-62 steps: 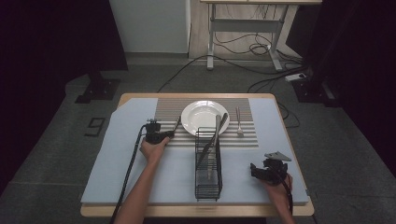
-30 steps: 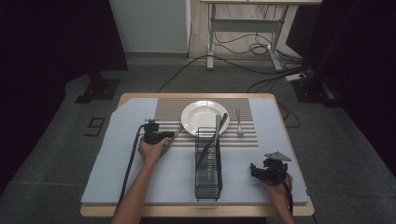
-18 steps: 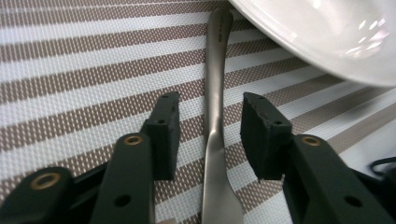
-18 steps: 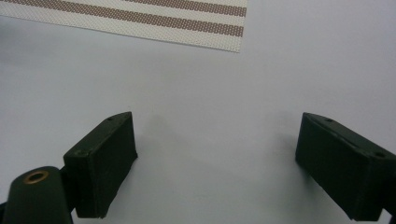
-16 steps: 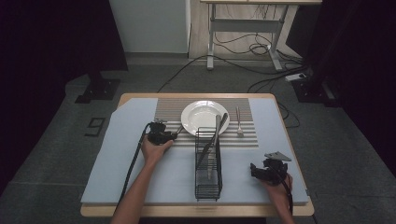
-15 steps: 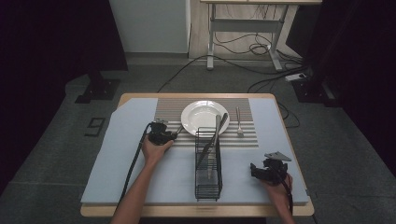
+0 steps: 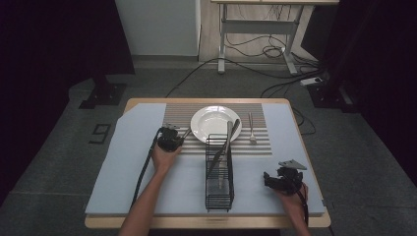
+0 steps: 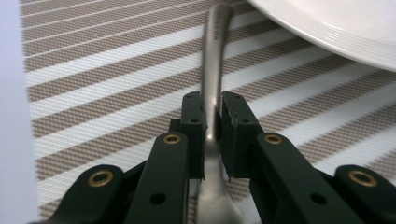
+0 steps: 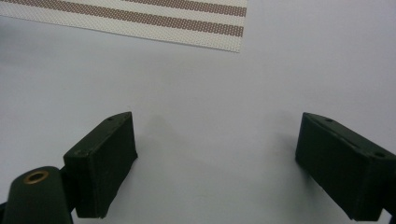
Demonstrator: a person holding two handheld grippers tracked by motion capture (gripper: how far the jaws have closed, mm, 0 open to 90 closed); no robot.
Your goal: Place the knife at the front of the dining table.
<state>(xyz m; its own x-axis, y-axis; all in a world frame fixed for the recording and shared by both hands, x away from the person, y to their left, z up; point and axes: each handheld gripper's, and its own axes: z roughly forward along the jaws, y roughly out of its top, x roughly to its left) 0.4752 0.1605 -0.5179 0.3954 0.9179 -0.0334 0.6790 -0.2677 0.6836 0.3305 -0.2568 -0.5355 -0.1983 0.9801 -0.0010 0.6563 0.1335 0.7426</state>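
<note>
1. While my left tongs clamp a metal utensil's handle, its long axis runs away from me toward the white plate, over the striped placemat.
2. Can't tell if it's spoon/fork.
3. Right tongs spread wide apart, nothing btwn, over the blue mat nr the table's right front.
4. Wire rack sits mid-table.

Legible text: none.
Utensil handle, centre of the left gripper view: small stamped mark near the top, too blurred to read.
Plate, placemat, wire rack, upper and middle of the high view: no lettering, brand or number discernible.
</note>
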